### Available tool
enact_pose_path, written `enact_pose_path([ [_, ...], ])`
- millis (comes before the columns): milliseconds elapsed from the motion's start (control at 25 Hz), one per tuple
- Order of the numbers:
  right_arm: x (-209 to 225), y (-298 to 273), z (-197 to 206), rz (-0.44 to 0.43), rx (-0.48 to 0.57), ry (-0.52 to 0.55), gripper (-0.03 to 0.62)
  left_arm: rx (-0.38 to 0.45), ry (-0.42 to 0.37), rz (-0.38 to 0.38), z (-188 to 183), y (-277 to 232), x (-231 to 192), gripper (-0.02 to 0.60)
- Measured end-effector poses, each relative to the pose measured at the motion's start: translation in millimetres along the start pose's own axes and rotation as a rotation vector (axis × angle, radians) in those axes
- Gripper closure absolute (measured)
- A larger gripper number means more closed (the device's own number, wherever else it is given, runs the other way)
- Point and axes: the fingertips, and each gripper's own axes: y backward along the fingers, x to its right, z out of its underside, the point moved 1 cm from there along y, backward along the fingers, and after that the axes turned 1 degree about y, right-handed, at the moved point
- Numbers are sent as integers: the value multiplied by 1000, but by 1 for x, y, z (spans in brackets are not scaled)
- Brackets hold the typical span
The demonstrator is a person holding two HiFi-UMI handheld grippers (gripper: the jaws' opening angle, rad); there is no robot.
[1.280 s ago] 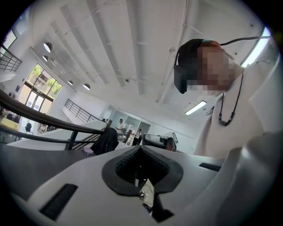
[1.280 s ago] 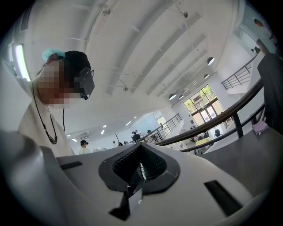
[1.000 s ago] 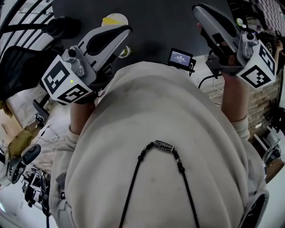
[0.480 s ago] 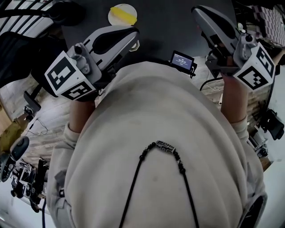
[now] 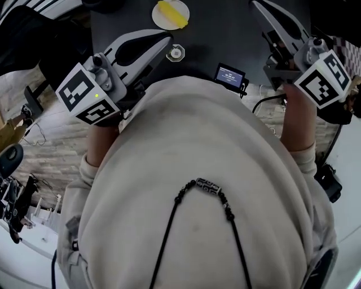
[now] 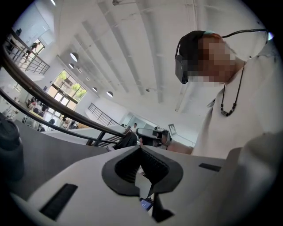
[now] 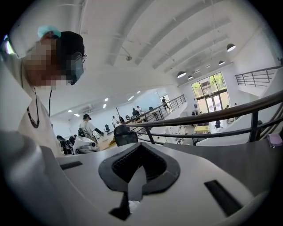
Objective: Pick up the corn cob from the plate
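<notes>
- corn cob point(image 5: 172, 12) lies on white plate point(image 5: 161, 21), far side of dark counter point(image 5: 225, 34)
- left tongs point(image 5: 164, 38) closed, empty, near the plate
- right tongs point(image 5: 258, 5) closed, empty, further right

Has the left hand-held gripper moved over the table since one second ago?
Yes. The left hand-held gripper partly covered the small round white object then; now it sits clear of it, to that object's left.

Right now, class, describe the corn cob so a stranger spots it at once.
Look at the dark table ahead of the person. Toward its far side sits a round white plate; the corn cob lying on it is the only yellow thing there.
</notes>
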Motion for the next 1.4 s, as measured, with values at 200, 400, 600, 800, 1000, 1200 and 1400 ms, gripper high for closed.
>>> enact_pose_path([
  [200,5,-18,-4,-25,-13,24,577,13,12,-52,3,8,2,581],
  [400,4,-22,0,-54,-27,24,577,22,25,-89,10,12,11,581],
  [600,5,-42,-3,-71,-52,30,576,39,41,-120,7,22,7,581],
  [800,10,-51,6,-85,-67,7,574,46,61,-141,13,31,7,580],
  [1000,10,-64,13,-97,-99,15,574,52,78,-152,22,36,5,581],
  [1200,5,-76,15,-114,-125,17,560,61,88,-156,23,44,9,581],
  [1400,9,-87,18,-130,-148,14,545,73,103,-159,25,44,7,581],
])
